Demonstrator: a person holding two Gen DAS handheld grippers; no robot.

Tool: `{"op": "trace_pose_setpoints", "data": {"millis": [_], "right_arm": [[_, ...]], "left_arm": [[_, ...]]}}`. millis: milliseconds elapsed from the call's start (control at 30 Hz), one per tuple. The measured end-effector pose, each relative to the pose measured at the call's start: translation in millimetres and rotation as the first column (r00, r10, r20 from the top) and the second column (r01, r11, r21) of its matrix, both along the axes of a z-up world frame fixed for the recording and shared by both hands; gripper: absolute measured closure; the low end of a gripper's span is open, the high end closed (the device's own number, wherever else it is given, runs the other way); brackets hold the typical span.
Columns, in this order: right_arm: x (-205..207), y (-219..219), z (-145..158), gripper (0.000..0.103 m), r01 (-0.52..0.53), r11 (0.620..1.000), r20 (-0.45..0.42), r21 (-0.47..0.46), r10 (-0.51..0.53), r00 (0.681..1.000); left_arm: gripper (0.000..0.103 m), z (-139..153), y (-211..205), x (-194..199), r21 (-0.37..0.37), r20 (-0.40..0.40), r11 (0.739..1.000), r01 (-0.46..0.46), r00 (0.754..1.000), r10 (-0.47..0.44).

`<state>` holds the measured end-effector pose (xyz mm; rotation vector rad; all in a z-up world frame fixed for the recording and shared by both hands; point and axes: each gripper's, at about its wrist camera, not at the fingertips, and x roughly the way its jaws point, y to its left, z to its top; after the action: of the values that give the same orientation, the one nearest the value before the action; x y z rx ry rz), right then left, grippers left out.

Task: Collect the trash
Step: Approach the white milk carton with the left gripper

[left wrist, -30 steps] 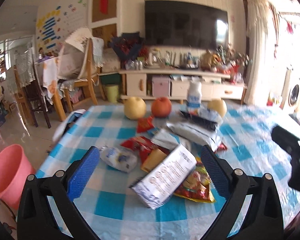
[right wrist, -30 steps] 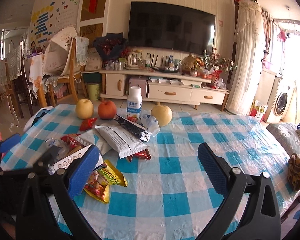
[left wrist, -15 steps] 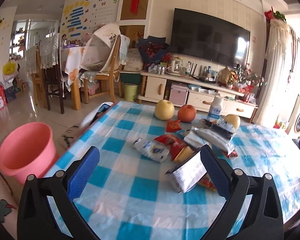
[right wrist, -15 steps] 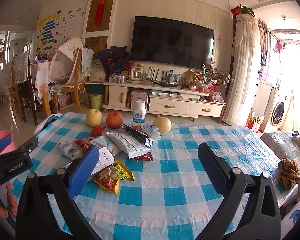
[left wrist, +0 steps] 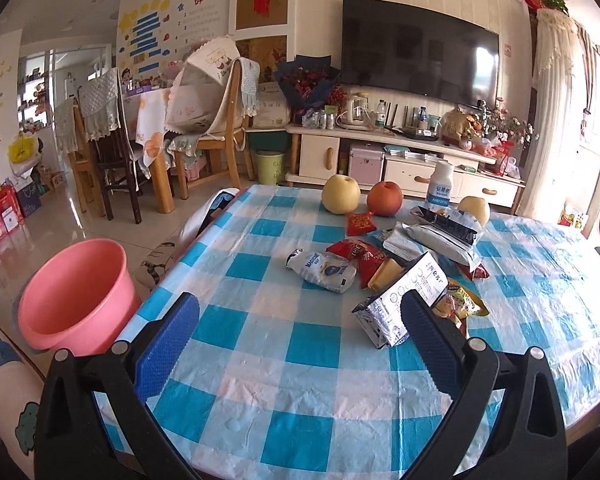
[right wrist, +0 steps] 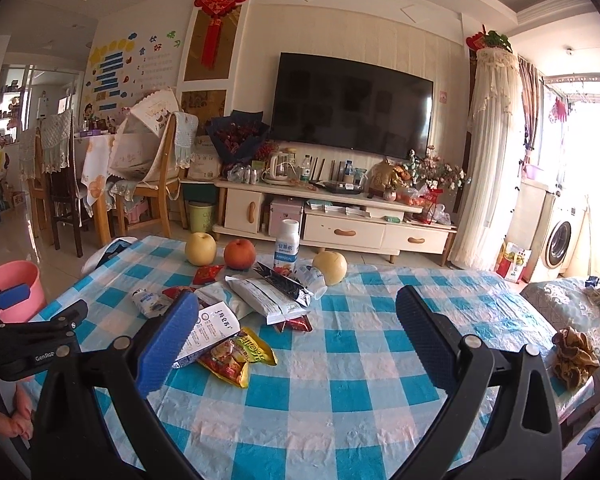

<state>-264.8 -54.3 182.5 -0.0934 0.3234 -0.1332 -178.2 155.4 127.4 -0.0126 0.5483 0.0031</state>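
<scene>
Two grippers hang over a table (left wrist: 260,364) covered in a blue-and-white checked cloth, and both have their fingers spread wide with nothing between them. Ahead of the left gripper (left wrist: 300,340), just beyond its right finger, a silver-white carton wrapper (left wrist: 400,304) lies tilted on the cloth, its lower end partly hidden behind that finger. Touching the wrapper on its far right side is a yellow snack bag (left wrist: 460,304). Farther ahead lie a crumpled white packet (left wrist: 324,270), a red wrapper (left wrist: 360,254) and a pile of grey-white bags (left wrist: 432,236). Beyond the pile stand two yellow pears (left wrist: 341,199), a red apple (left wrist: 385,198) and a white bottle (left wrist: 440,188). Off the table, to the left of the left gripper, a pink bucket (left wrist: 76,300) sits on the floor.

From the right gripper (right wrist: 296,336), the same carton wrapper (right wrist: 216,328) shows just beyond its left finger, with the yellow snack bag (right wrist: 236,356) touching it. Well off to the left of the right gripper, the black body of the left gripper (right wrist: 32,344) appears beside the pink bucket (right wrist: 18,288).
</scene>
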Motion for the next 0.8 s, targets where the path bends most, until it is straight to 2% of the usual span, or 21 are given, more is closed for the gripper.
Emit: {"op": "trace_pose_setpoints", "data": {"millis": [100, 433, 633, 800], "right_arm": [[-1.1, -0.5, -1.3, 0.004, -0.007, 1.000, 0.008, 0.001, 0.007, 1.000], [7.6, -9.0, -15.2, 0.004, -0.004, 1.000, -0.008, 0.022, 0.004, 1.000], [17.8, -14.3, -29.1, 0.004, -0.018, 0.999, -0.038, 0.029, 0.019, 0.999], [24.1, -19.0, -36.3, 0.004, -0.026, 0.998, -0.062, 0.052, 0.029, 0.998]], "left_arm": [[0.004, -0.8, -1.6, -0.5, -0.006, 0.011, 1.000, 0.006, 1.000, -0.006], [0.004, -3.6, 0.5, -0.4, -0.126, 0.099, 0.990, 0.061, 0.994, -0.049], [0.004, -6.8, -7.3, 0.6, -0.103, 0.129, 0.993, 0.065, 0.990, -0.051], [0.004, -10.5, -4.7, 6.5, -0.139, 0.100, 0.989, 0.057, 0.994, -0.043]]}}
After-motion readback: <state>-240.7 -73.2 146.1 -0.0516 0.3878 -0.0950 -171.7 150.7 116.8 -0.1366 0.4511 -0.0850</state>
